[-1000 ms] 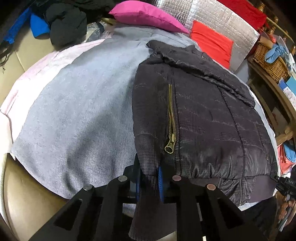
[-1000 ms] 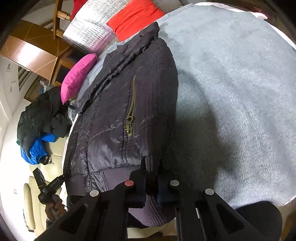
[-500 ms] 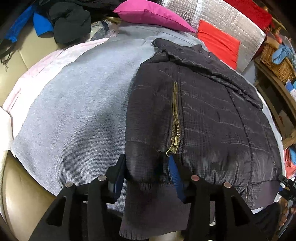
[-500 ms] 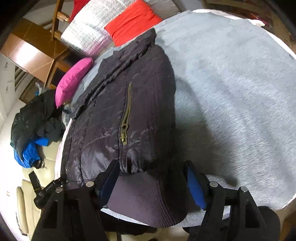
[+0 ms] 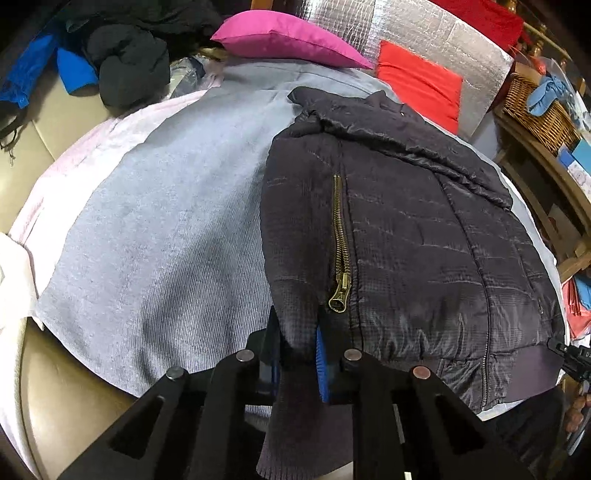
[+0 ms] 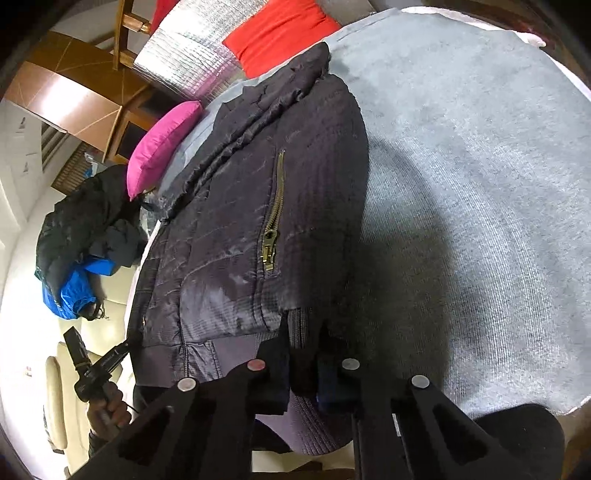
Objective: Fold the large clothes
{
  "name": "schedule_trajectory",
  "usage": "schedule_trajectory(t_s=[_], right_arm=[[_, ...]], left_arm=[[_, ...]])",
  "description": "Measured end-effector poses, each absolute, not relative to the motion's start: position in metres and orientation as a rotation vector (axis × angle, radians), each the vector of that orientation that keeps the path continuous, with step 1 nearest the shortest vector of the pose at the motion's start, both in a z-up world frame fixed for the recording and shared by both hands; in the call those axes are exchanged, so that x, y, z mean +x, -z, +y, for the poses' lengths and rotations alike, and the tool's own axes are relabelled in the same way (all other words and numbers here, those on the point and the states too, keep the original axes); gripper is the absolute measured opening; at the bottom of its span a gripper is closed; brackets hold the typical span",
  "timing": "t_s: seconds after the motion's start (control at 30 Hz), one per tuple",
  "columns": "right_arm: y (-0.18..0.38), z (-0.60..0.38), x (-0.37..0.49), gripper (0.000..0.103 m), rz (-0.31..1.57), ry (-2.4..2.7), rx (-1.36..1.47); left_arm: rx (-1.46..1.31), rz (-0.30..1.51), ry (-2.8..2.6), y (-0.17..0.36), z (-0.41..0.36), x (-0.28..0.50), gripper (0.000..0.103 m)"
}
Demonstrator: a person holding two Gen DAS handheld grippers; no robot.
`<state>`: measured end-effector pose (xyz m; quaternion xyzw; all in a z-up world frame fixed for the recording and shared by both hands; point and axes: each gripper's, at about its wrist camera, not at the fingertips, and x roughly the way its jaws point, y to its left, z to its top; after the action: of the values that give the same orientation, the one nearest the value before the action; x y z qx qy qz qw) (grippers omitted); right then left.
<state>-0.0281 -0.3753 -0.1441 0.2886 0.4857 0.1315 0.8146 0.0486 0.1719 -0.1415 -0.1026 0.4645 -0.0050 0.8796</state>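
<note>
A dark quilted jacket (image 5: 406, 236) with a brass pocket zipper (image 5: 341, 251) lies flat on a grey cloth (image 5: 166, 229). My left gripper (image 5: 297, 354) sits at the jacket's near left corner. Its jaws are closing, and the blue pads pinch the quilted fabric and the ribbed knit edge (image 5: 295, 424) that hangs below. In the right wrist view the same jacket (image 6: 258, 192) runs away to the upper left. My right gripper (image 6: 304, 354) is closing on the ribbed knit edge (image 6: 306, 421) at the near right corner, with the fabric squeezed between its fingers.
A pink cushion (image 5: 280, 40), a red cushion (image 5: 417, 81) and a silver padded panel (image 5: 443, 33) lie at the far end. Dark and blue clothes (image 5: 110, 62) are piled at the far left, and a wicker basket (image 5: 535, 110) stands on the right. A hand (image 6: 107, 410) shows by the jacket's far corner.
Both grippers were shut a second ago, stood open around the jacket's edge half a second ago, and are pinched on it again. The jacket has not shifted.
</note>
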Motion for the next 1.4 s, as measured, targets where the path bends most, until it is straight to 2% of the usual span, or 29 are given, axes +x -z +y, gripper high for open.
schedule_trajectory(t_s=[0.13,0.23,0.33,0.37,0.4,0.53,0.57,0.6,0.63,0.67,0.7,0.77,0.87,1.4], right_arm=[[0.147,-0.377,-0.025,0.011,1.045,-0.278,0.631],[0.149,-0.375,-0.020,0.016,1.050,-0.267,0.622],[0.146,-0.370,-0.020,0.039,1.047,-0.251,0.565],[0.146,-0.369,-0.020,0.062,1.045,-0.249,0.558],[0.146,-0.368,-0.019,0.069,1.041,-0.245,0.558],[0.153,-0.364,-0.012,0.066,1.053,-0.244,0.560],[0.154,-0.362,-0.012,0.055,1.053,-0.245,0.559],[0.156,-0.360,-0.011,0.037,1.057,-0.240,0.554],[0.158,-0.360,-0.011,0.033,1.060,-0.217,0.549],[0.160,-0.363,-0.011,0.023,1.062,-0.218,0.567],[0.161,-0.364,-0.011,0.020,1.067,-0.232,0.589],[0.160,-0.366,-0.013,0.018,1.071,-0.246,0.591],[0.155,-0.365,-0.014,0.016,1.068,-0.256,0.574],[0.140,-0.383,-0.022,0.015,1.069,-0.345,0.609]], left_arm=[[-0.222,0.988,0.003,0.147,0.172,0.056,0.017],[-0.205,1.005,-0.033,0.152,0.169,0.059,0.024],[-0.210,1.005,-0.058,0.154,0.168,0.060,0.032],[-0.207,1.001,-0.064,0.155,0.167,0.060,0.032],[-0.201,1.003,-0.069,0.156,0.165,0.061,0.033],[-0.181,1.010,-0.071,0.159,0.160,0.064,0.039],[-0.176,1.011,-0.070,0.159,0.159,0.065,0.039],[-0.174,1.011,-0.072,0.160,0.160,0.064,0.039],[-0.172,1.014,-0.073,0.160,0.159,0.065,0.039],[-0.163,1.017,-0.073,0.161,0.159,0.065,0.036],[-0.152,1.016,-0.075,0.161,0.158,0.064,0.031],[-0.137,1.013,-0.072,0.159,0.159,0.062,0.021],[-0.136,1.005,-0.056,0.155,0.159,0.059,0.017],[-0.224,0.974,0.033,0.131,0.176,0.046,0.015]])
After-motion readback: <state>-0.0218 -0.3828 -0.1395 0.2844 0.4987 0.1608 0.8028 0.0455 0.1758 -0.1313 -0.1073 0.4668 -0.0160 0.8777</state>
